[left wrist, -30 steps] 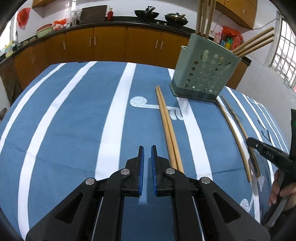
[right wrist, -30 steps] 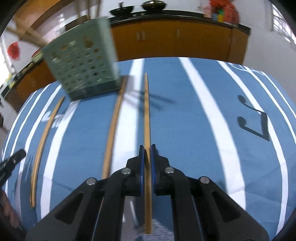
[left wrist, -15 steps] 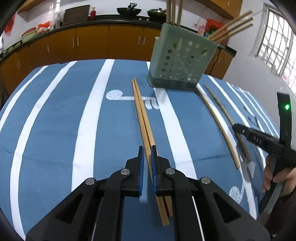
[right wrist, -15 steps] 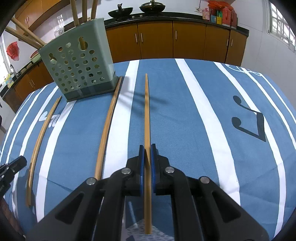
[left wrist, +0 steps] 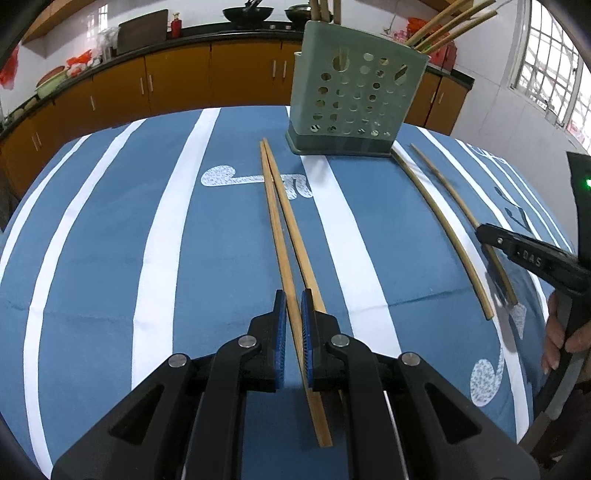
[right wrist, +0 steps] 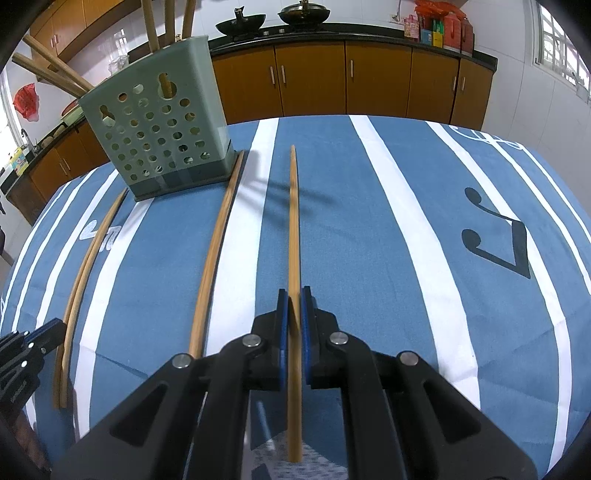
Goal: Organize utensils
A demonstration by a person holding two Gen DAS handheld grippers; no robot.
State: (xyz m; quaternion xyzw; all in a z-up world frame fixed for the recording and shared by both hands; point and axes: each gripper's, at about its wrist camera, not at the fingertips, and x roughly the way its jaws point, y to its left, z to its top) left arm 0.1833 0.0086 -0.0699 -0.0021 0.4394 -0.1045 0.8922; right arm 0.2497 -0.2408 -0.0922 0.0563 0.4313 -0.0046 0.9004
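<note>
**Two grippers at the chopsticks on the striped cloth**

The left gripper (left wrist: 293,314) was low over the blue tablecloth (left wrist: 221,229) with white stripes. Its blue pads (left wrist: 281,332) stood slightly apart, one on each side of the left chopstick of a pair (left wrist: 275,221) that lay side by side on the cloth. A thin gap was visible between the pads and the wood, so the fingers were around the stick but I cannot tell if they pressed it. The second stick of the pair passed under the right finger.

The right gripper (right wrist: 294,317) had its fingers closed on a single chopstick (right wrist: 293,221). The stick ran straight forward between the pads, with its thin end pointing to the far edge of the table and its thick end behind the fingers. Whether it was raised from the cloth or lay on it could not be seen.

One more chopstick, a curved one (right wrist: 216,251), lay just left of the gripped one, and its far end touched the base of the green utensil holder (right wrist: 159,136). This perforated holder stood upright on the far part of the table, with several chopsticks already inside it and leaning out over the rim. Behind the table were brown kitchen cabinets (right wrist: 376,81) and two woks (right wrist: 273,20) on the counter.
</note>
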